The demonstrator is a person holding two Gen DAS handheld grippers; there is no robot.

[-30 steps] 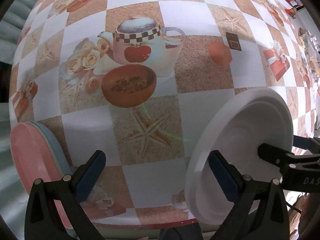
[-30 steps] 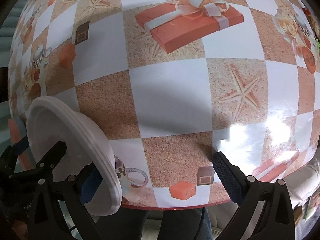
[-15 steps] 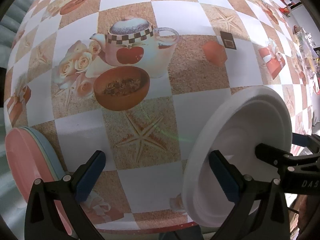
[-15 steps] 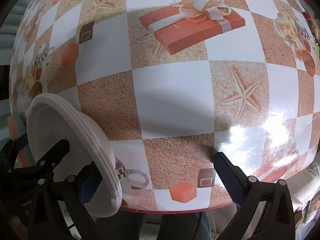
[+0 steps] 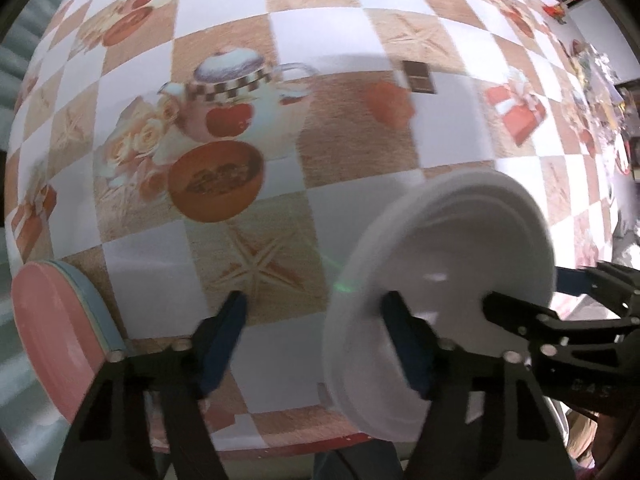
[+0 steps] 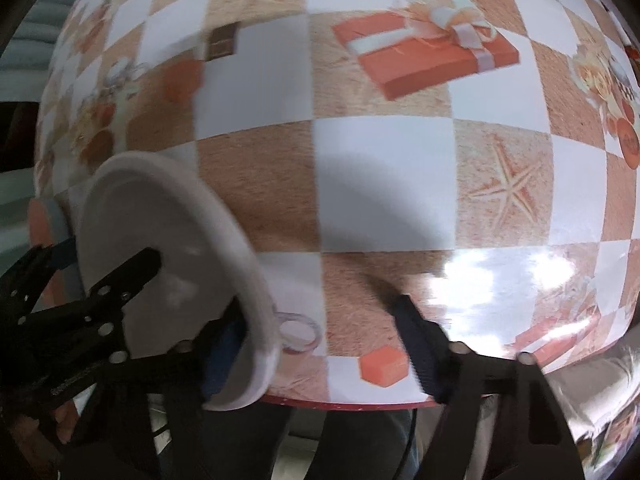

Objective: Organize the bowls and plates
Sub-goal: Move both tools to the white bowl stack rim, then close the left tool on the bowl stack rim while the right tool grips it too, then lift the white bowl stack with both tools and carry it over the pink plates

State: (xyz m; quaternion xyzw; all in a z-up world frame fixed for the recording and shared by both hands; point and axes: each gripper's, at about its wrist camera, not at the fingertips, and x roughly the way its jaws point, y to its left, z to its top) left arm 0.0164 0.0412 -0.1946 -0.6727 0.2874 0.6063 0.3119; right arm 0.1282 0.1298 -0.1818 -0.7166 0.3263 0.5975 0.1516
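Observation:
A white deep plate (image 5: pixel 460 264) sits near the table's front edge, between my two grippers. My left gripper (image 5: pixel 316 320) has its right finger inside the plate and its left finger outside. The rim lies between the jaws, which are closing, and the left pad (image 5: pixel 224 332) is still apart from it. My right gripper (image 6: pixel 320 328) straddles the opposite rim of the plate (image 6: pixel 160 224). Its left finger is inside, its right finger (image 6: pixel 416 344) stands well clear, and its jaws are closing too. Whether the plate rests flat I cannot tell.
A stack with a pink plate over a blue one (image 5: pixel 56 340) lies at the table's left front corner. The checked tablecloth (image 5: pixel 360 40) carries only printed pictures. The red table edge (image 6: pixel 360 402) runs close below the grippers, with a person's legs (image 6: pixel 360 440) under it.
Both grippers' jaws have narrowed from wide open toward the plate's rims. The right gripper has shifted a little sideways. The plate stays between the inner fingers.

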